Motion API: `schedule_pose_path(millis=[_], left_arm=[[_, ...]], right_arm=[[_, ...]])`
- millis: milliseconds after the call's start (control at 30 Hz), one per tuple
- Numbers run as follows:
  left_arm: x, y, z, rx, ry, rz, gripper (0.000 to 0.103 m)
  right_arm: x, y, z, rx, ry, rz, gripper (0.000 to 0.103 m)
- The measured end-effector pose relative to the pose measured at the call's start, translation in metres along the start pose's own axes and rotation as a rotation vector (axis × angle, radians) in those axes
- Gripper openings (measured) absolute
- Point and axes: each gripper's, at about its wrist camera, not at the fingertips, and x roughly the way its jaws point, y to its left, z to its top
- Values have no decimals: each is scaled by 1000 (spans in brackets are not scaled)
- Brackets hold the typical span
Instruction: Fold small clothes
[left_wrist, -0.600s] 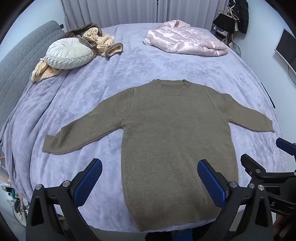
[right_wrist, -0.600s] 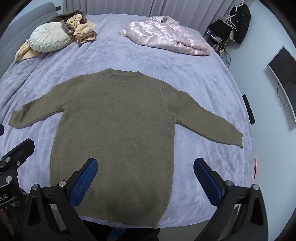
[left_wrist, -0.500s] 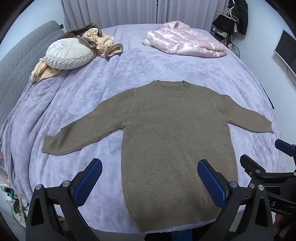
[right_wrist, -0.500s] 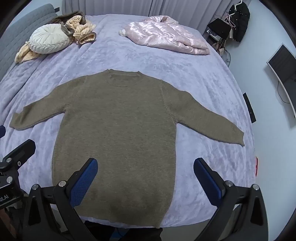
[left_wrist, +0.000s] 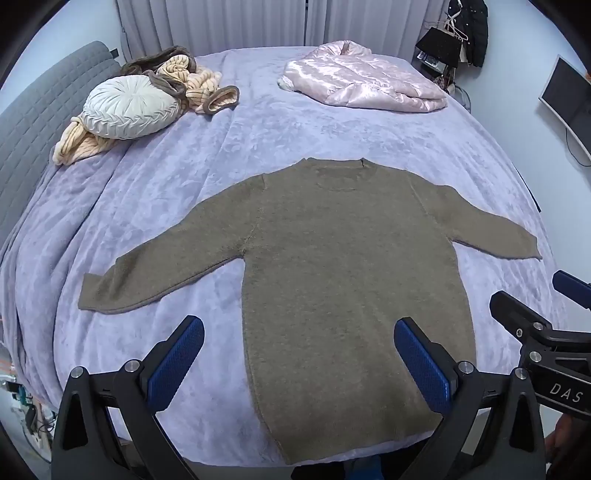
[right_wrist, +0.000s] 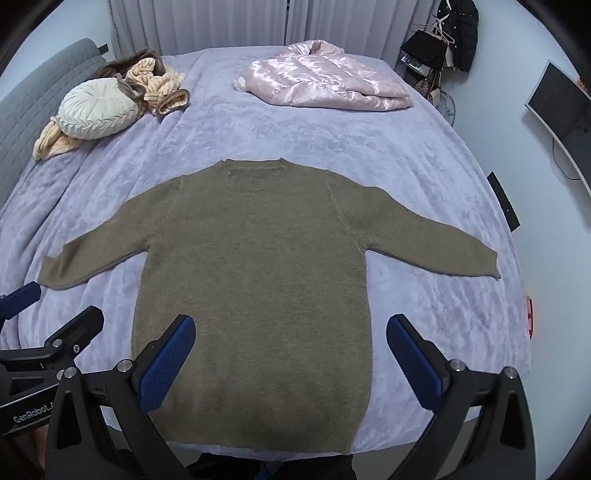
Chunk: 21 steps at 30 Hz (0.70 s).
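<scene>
An olive-brown knit sweater (left_wrist: 343, 280) (right_wrist: 255, 280) lies flat on the lavender bed, neck away from me, both sleeves spread out sideways, hem at the near edge. My left gripper (left_wrist: 299, 354) hovers open above the sweater's lower left side, holding nothing. My right gripper (right_wrist: 291, 350) hangs open above the lower body of the sweater, also holding nothing. Each gripper shows at the edge of the other's view: the right gripper (left_wrist: 546, 321) at the right, the left gripper (right_wrist: 48, 332) at the left.
The lavender bedspread (left_wrist: 258, 140) (right_wrist: 424, 155) covers the bed. A pink satin jacket (left_wrist: 362, 81) (right_wrist: 325, 81) lies at the far side. A round white cushion (left_wrist: 129, 107) (right_wrist: 96, 107) and cream and brown knitwear (left_wrist: 199, 81) sit far left by a grey headboard (left_wrist: 40, 110). A monitor (right_wrist: 565, 110) stands at the right.
Both cameras have drifted slightly: the sweater sits a little lower and further in each view. Both grippers stay open and hold nothing.
</scene>
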Motion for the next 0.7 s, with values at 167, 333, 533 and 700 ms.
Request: schedule_pose_path(millis=[167,333,533,700], left_arm=[[6,-1,3,4,44,-3,103],[12,-1,6,-10,73,15,103],[13,-1,15,-20,82,44,103],[14,-2,24,-59,92,50,103]], right_arm=[[-2,1,0,3,2,1,103],[2,-8,2,39,19,41,103],[13,-14,11,41,48,79,103],[18,-8,22,-19,52,62,103]])
